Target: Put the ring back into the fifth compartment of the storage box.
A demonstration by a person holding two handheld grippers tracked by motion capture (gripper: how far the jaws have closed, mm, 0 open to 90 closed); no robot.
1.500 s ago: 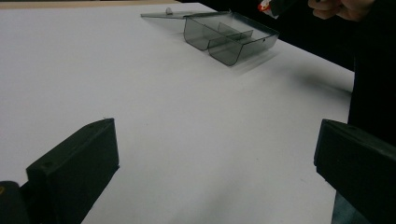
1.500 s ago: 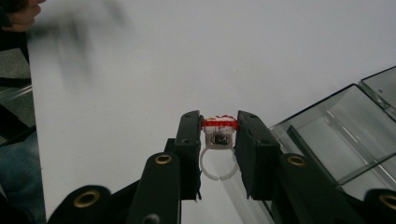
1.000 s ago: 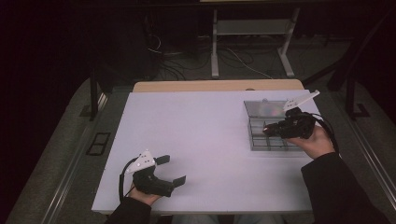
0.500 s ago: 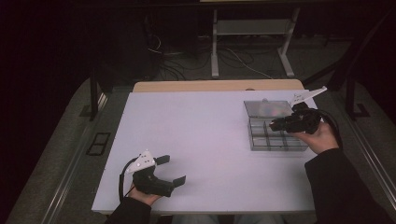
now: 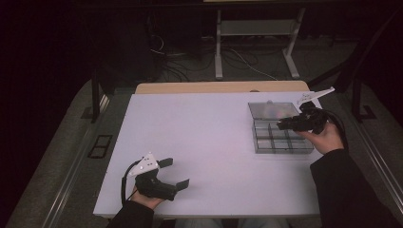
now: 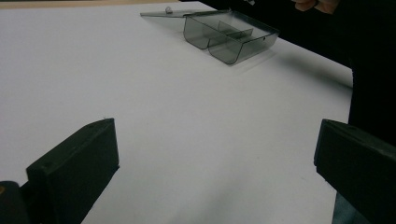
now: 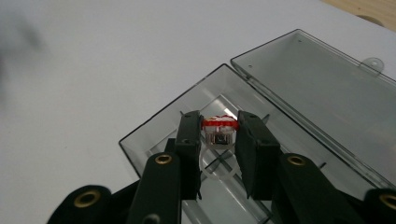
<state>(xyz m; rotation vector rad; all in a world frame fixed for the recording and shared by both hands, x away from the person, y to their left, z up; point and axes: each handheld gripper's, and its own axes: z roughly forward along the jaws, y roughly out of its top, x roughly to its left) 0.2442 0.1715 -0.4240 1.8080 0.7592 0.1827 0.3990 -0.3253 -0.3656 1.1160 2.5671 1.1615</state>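
Clear grey plastic makes up the little box [image 5: 280, 137] that sits on the far right part of the white desk [image 5: 209, 142]. The box has thin walls inside that split it into small rooms. Its lid [image 5: 272, 110] lies open and flat on the far side, touching the box along one edge.

Your right gripper [image 7: 219, 133] hangs just over the box. Its fingers [image 7: 189, 135] are pulled in close and they squeeze a small ring [image 7: 218, 135] between them. The ring has a red and white top, a dark part under it, and a pale round band [image 7: 215, 169] that hangs down below the fingers. In the right gripper view the ring sits over the rooms at one end of the box, but you cannot tell if it touches the bottom. In the high view your right gripper [image 5: 291, 124] points left across the box, and your right hand [image 5: 325, 137] rests at the right edge of the box.

Your left gripper [image 5: 172, 173] is far from the box, at the near left part of the desk, by the near edge. Its fingers [image 6: 77, 165] stand wide apart and have nothing between them but bare white desk. Your left hand [image 5: 142, 197] holds it low and close to the desk. In the left gripper view, the box [image 6: 229, 35] shows far off with its lid [image 6: 173, 13] lying flat beside it, and a dark sleeve [image 6: 369, 70] runs down the right side.
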